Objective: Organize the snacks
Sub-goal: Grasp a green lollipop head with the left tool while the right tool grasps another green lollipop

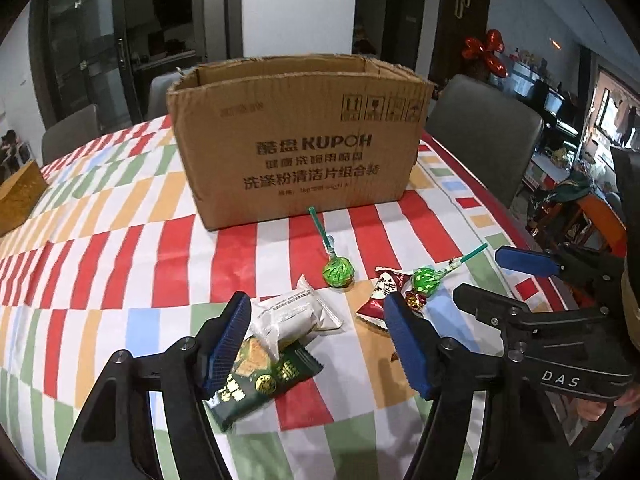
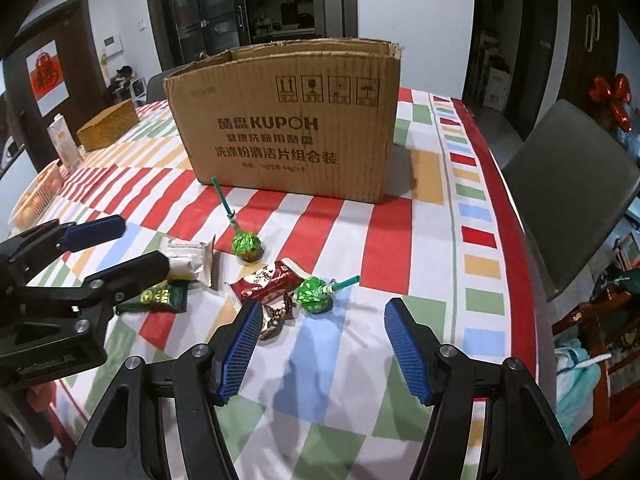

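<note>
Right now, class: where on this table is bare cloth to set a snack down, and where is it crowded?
Free: the cloth right of the cardboard box, toward the table edge. Crowded: the near middle, around both lollipops, the red packet and white packet.

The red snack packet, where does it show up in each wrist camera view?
Left wrist: the red snack packet lies right of centre, just beyond the left gripper.
Right wrist: it lies left of centre, beyond the right gripper.
Shared landmark: the cardboard box behind it.

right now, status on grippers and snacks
Left gripper open, right gripper open, both empty. Snacks loose on tablecloth. Cardboard box behind, path clear.
</note>
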Action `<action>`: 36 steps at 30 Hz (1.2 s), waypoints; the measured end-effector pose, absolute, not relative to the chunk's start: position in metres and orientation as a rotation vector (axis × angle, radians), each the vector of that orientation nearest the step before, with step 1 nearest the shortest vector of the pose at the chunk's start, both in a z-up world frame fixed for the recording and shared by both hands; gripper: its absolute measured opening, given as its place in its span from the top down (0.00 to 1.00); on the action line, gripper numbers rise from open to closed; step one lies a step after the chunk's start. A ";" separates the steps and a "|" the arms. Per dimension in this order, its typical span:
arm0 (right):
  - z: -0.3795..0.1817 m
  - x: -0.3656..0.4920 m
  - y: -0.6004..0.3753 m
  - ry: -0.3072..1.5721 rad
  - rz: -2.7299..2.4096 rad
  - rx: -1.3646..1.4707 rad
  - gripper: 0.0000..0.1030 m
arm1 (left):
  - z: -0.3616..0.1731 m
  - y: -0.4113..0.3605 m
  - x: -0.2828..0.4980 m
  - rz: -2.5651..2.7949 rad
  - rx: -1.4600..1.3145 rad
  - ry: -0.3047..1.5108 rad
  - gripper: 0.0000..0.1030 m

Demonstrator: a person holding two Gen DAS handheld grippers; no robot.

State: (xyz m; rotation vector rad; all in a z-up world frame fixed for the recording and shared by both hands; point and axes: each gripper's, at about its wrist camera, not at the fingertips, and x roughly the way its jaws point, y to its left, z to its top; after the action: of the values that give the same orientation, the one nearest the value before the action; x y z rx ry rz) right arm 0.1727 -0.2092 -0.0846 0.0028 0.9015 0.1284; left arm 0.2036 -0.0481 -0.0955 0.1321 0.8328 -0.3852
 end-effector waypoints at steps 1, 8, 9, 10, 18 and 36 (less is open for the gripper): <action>-0.087 0.174 -0.209 0.905 0.130 0.005 0.40 | -0.099 -0.049 0.208 -0.391 0.131 0.836 0.34; -0.101 0.186 -0.209 0.944 0.136 0.031 0.50 | -0.116 -0.058 0.229 -0.422 0.119 0.875 0.38; -0.102 0.188 -0.210 0.948 0.135 0.033 0.52 | -0.118 -0.059 0.232 -0.424 0.118 0.879 0.38; -0.103 0.189 -0.210 0.951 0.135 0.037 0.53 | -0.120 -0.060 0.235 -0.425 0.117 0.883 0.39; -0.113 0.198 -0.210 0.976 0.149 0.062 0.60 | -0.135 -0.070 0.254 -0.423 0.118 0.919 0.46; -0.123 0.210 -0.207 0.996 0.183 0.098 0.78 | -0.152 -0.079 0.269 -0.433 0.090 0.980 0.74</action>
State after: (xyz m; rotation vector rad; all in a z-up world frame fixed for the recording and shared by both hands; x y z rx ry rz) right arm 0.2101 -0.2071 -0.1227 0.0982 0.9961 0.1827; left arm 0.2688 -0.0790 -0.1518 0.0902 0.9798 -0.4328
